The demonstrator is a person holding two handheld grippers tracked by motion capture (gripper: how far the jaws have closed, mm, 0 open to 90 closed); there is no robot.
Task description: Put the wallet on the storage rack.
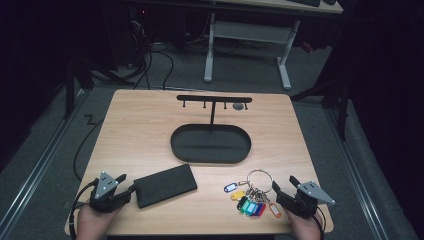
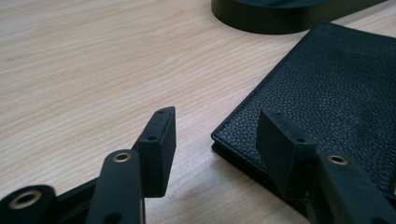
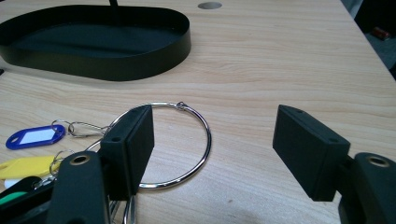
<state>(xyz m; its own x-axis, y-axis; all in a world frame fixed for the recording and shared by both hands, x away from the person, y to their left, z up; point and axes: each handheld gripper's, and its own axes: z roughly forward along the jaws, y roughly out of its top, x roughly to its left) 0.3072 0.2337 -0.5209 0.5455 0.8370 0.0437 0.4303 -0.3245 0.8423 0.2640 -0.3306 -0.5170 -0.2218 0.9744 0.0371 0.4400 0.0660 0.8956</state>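
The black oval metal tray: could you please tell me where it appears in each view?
High view: black oval metal tray at table centre, beyond the black leather wallet.
Left gripper view: its wall along the top edge.
Right gripper view: upper left.
Shared landmark: the light wooden table.

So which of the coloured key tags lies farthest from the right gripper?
The blue tag, at the left end of the bunch. The yellow, green, red and orange tags lie closer to the right gripper, the orange one closest.

Pale, matt wood-grain table carries a pebbled leather-look wallet, a polished metal key ring with glossy plastic tags, and a matt black tray.
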